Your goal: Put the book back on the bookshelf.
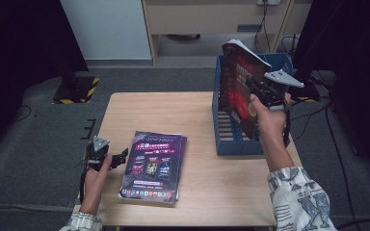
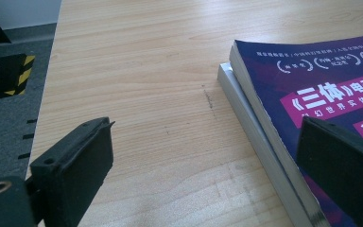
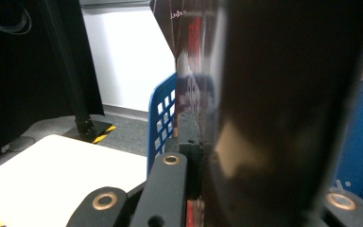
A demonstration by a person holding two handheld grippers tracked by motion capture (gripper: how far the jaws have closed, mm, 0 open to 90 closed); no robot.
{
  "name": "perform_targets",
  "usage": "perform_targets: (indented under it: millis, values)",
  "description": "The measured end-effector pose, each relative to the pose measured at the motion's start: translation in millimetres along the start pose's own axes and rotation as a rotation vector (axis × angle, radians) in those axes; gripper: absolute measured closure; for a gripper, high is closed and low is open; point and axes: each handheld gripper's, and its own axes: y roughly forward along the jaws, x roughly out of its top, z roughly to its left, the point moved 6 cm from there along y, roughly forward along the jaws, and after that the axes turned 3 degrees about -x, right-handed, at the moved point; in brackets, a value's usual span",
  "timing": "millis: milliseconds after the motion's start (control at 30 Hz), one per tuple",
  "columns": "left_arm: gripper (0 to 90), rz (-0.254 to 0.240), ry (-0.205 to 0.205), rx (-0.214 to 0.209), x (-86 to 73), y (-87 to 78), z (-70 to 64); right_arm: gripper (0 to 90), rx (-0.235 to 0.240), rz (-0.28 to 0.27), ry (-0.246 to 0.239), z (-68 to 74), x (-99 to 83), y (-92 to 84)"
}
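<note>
A person's right hand holds my right gripper [image 1: 259,94] shut on a dark red book [image 1: 238,86], which stands upright and a little tilted over the blue slatted crate [image 1: 231,137]. In the right gripper view the book's cover [image 3: 274,118] sits close between the jaws, with the crate wall [image 3: 163,118] behind it. Two purple-covered books [image 1: 154,166] lie stacked flat on the wooden table [image 1: 173,113]. My left gripper [image 1: 118,159] rests open just left of that stack. In the left gripper view its jaws stand wide apart [image 2: 208,142], the right one over the edge of the top book [image 2: 312,90].
The crate stands at the table's right rear corner. Grey carpet surrounds the table, with a black stand on a yellow-striped base [image 1: 77,89] at the far left and cables [image 1: 318,115] on the floor to the right.
</note>
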Motion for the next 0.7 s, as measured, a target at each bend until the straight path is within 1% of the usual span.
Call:
perform_targets:
  millis: [33, 133, 300, 433, 467, 567, 700]
  values:
    - [4.6, 0.000, 0.000, 0.000, 0.0, 0.1, -0.1, 86.6, -0.009, 0.005, -0.005, 0.9, -1.5, 5.3]
    - [4.6, -0.001, 0.000, -0.001, 0.1, 0.1, -0.2, 86.7, -0.016, 0.010, -0.011, 1.2, -3.5, 9.6]
    - [4.6, -0.006, -0.004, 0.000, 0.7, -0.4, 0.6, 86.7, -0.022, -0.001, 0.004, 4.7, -8.8, 21.0]
    - [4.6, -0.007, -0.007, 0.000, 0.7, -0.3, 0.9, 86.6, -0.009, -0.011, 0.016, 7.7, -11.8, 25.0]
    - [4.6, -0.009, -0.008, 0.000, 0.8, -0.3, 1.0, 86.7, -0.007, -0.017, 0.012, 8.6, -12.5, 26.0]
    - [4.6, -0.009, -0.008, 0.002, 0.9, -0.4, 1.4, 86.6, -0.011, -0.020, 0.019, 9.1, -14.1, 27.2]
    - [4.6, -0.010, -0.009, 0.000, 1.0, -0.3, 1.1, 86.6, -0.012, -0.029, 0.040, 9.1, -19.5, 29.7]
